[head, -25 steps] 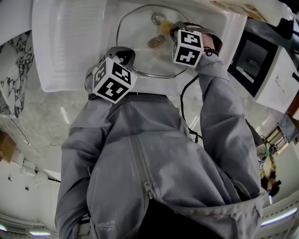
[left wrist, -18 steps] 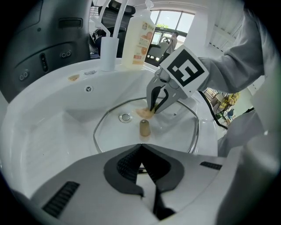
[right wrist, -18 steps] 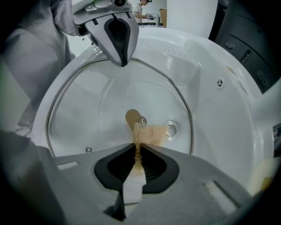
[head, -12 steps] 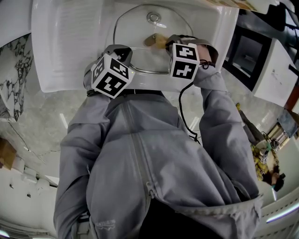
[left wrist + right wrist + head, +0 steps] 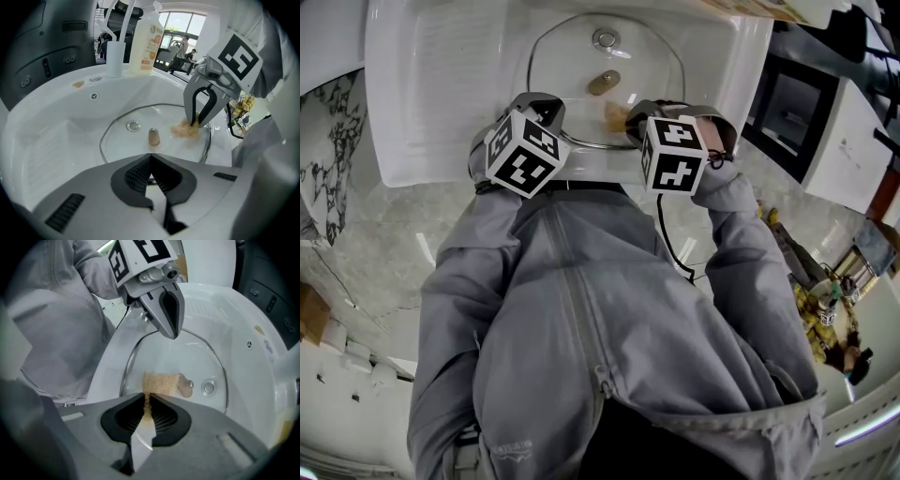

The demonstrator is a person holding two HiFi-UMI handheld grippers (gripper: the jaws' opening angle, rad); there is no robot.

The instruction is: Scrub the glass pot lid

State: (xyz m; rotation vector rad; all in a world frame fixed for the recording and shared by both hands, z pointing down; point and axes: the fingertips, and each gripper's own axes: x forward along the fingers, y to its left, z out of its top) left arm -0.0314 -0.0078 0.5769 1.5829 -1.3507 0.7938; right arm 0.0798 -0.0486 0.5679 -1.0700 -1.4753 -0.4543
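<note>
Glass pot lid (image 5: 572, 89) in white sink (image 5: 441, 84)

The glass lid (image 5: 572, 84) lies in the sink (image 5: 441, 94), scrub pad (image 5: 616, 114) on it, bottle (image 5: 147, 40) behind

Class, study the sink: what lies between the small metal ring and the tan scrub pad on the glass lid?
The knob stands between the metal ring and the scrub pad, clearest in the left gripper view.

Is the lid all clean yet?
Probably not. Done: the left tool grips the glass pot lid by its rim in the sink. In hand: the right tool holds a tan scrub pad at the glass beside the knob. Left: more scrubbing, then rinsing; no suds show.
</note>
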